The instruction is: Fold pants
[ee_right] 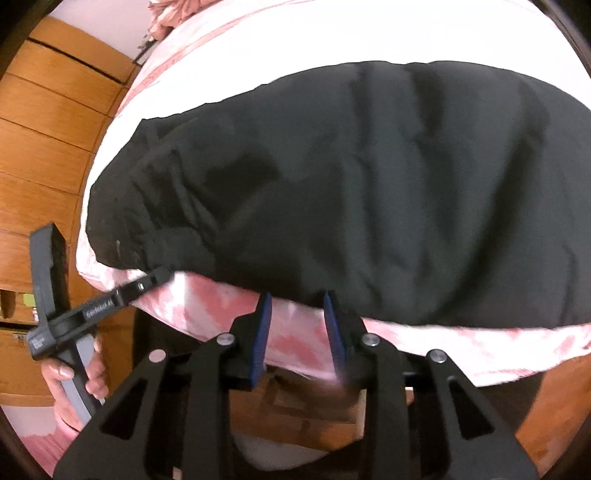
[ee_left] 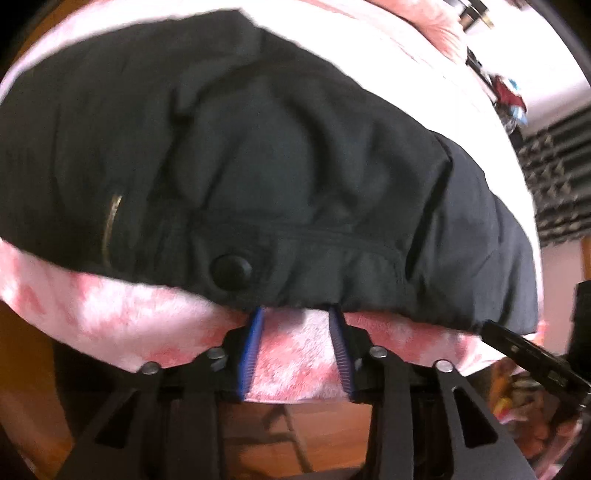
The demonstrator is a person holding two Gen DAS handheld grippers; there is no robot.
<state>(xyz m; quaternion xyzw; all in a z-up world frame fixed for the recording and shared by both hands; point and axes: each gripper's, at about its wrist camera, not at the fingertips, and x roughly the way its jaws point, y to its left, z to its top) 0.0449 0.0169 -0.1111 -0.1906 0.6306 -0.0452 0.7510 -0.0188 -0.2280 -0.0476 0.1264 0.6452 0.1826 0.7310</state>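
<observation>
Two grippers sit at the near edge of the black pants [ee_left: 280,177], which lie spread over a pink-and-white blanket [ee_left: 122,302] and fill the middle of both views. In your left wrist view, the left gripper [ee_left: 297,314] has its jaws parted, the blue pads [ee_left: 255,332] reaching the waistband hem from below with bare blanket showing between them; the tips touch or slip just under the cloth edge, and you cannot tell which. A round black button [ee_left: 231,272] sits just above and left of the pads, and a brass zipper [ee_left: 110,229] runs down the left of the frame. At the lower right of that frame, a finger of your other tool [ee_left: 517,341] pokes in against the hem.

In your right wrist view, the right gripper [ee_right: 297,299] is likewise spread apart, its pads [ee_right: 264,321] meeting the lower hem of the pants [ee_right: 369,192] with blanket [ee_right: 207,299] between them; nothing is clamped. At the left of the frame, your hand [ee_right: 70,373] wraps the grey handle of the left gripper [ee_right: 162,275], whose tip touches the pants' corner. Wooden panelling [ee_right: 48,147] fills the upper left behind it, and a crumpled pink cloth [ee_right: 173,14] lies at the top edge. Dark ribbed foam panels [ee_left: 557,177] show at the right of the left view.
</observation>
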